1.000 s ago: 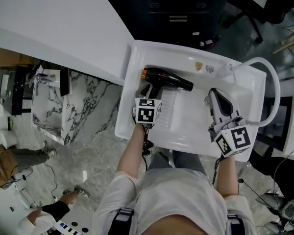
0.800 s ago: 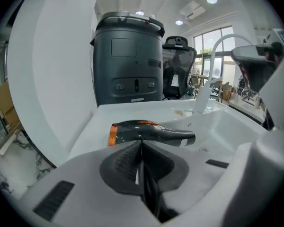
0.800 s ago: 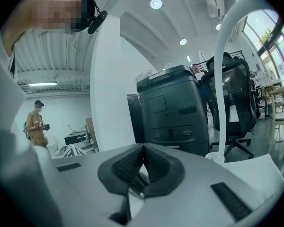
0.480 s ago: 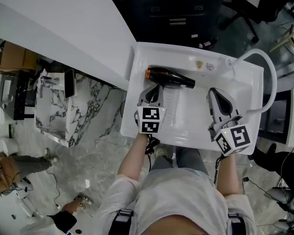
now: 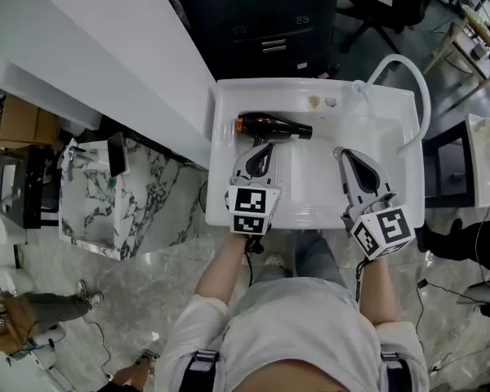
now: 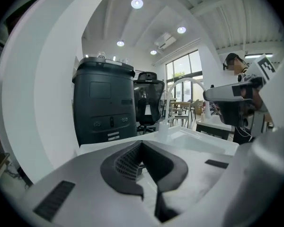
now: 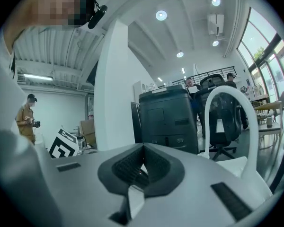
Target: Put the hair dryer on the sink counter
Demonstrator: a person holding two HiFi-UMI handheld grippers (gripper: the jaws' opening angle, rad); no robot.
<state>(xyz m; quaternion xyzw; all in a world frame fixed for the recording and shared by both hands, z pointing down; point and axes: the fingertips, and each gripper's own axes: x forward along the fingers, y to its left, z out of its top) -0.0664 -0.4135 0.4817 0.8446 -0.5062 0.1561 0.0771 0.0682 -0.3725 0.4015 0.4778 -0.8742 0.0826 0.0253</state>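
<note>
**Left gripper off the hair dryer, which lies on the sink counter**

A second ago the left gripper (image 5: 260,149) stood with its jaws spread wide at the hair dryer's handle. Now it has drawn back a little toward the person, and its jaws are pressed together with nothing between them. Its own view looks over the white counter toward a black cabinet (image 6: 104,105) and shows no hair dryer. The right gripper (image 5: 344,155) has kept its place over the right half of the sink counter (image 5: 392,129). Its jaws are also closed on nothing. The head camera has lifted somewhat, so the whole counter sits higher in the picture than before.

The hair dryer (image 5: 278,126) has stayed where it was, on the back left part of the sink counter, left of the white arched faucet (image 5: 408,76). It lies on its side. The body is black and slim, with an orange-brown ring at its left end and the nozzle pointing right. Its handle runs down toward the left gripper. From above, the handle's end and the jaw tips look very close, but whether they touch cannot be made out.
</note>
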